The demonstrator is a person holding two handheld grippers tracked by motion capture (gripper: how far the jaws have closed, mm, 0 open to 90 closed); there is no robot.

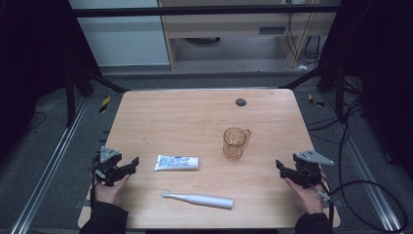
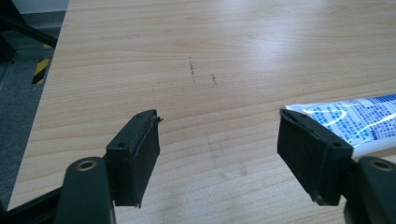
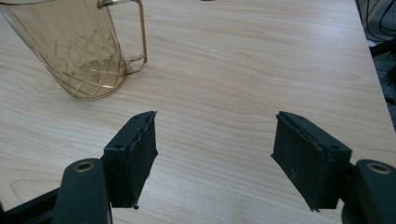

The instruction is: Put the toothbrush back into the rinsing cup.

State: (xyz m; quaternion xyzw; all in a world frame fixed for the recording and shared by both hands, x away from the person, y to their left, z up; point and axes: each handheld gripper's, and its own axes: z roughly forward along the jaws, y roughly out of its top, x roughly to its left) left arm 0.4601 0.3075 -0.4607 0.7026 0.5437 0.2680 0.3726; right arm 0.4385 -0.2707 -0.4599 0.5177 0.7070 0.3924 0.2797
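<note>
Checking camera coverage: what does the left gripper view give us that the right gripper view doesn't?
Left gripper view: the end of the toothpaste tube lying flat behind the right-hand jaw, and faint dark scuff marks on the wood. Right gripper view: the amber transparent cup, upright and empty, with its handle turned toward the middle of the frame. Both: the wooden table, and each gripper's own black jaws standing wide apart with nothing between them.

Lighting: dim in high view, surroundings near black; table (image 1: 195, 117) evenly lit. Gripper views brighter, pale glare across the wood, jaws close and slightly soft.
</note>
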